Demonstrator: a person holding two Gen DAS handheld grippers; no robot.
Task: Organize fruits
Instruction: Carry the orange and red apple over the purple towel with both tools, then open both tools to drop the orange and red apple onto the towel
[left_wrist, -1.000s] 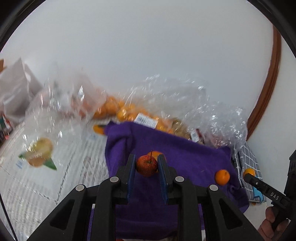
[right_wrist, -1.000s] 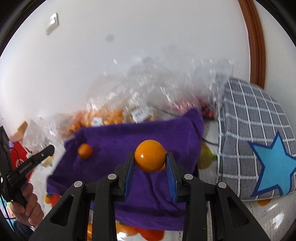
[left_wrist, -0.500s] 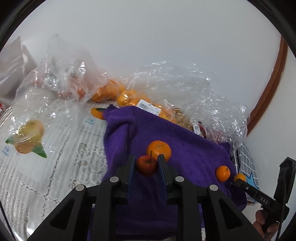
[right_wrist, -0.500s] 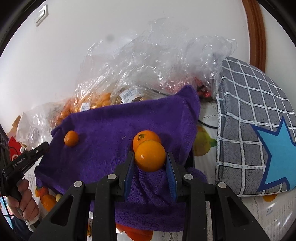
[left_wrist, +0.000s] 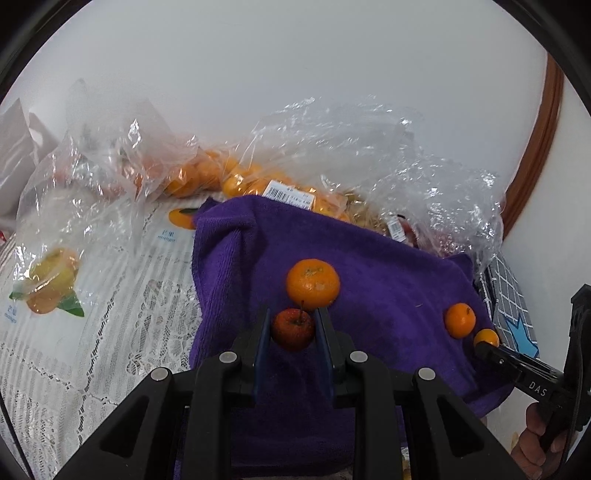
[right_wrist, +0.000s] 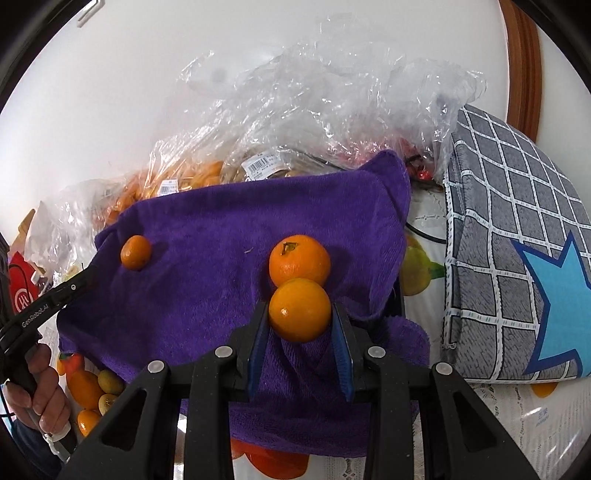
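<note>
My left gripper (left_wrist: 291, 323) is shut on a small red apple (left_wrist: 292, 329) just above the purple towel (left_wrist: 369, 295), right in front of a tangerine (left_wrist: 313, 283) that lies on it. My right gripper (right_wrist: 299, 314) is shut on an orange (right_wrist: 300, 310), held close in front of a second tangerine (right_wrist: 299, 260) lying on the same towel (right_wrist: 207, 266). That tangerine shows in the left wrist view (left_wrist: 460, 320) near the right gripper's tip, with the held orange (left_wrist: 486, 337) beside it. The first tangerine shows in the right wrist view (right_wrist: 136, 252).
Clear plastic bags of oranges (left_wrist: 207, 173) lie behind the towel against the white wall. A grey checked cushion with a blue star (right_wrist: 517, 258) lies to the right. A lace tablecloth with fruit prints (left_wrist: 74, 325) spreads to the left. Loose fruit (right_wrist: 88, 387) lies below the towel's front edge.
Both grippers have come down and closer to the towel with their fruit still held. The tangerines on the towel now sit just beyond each gripper's tips.
</note>
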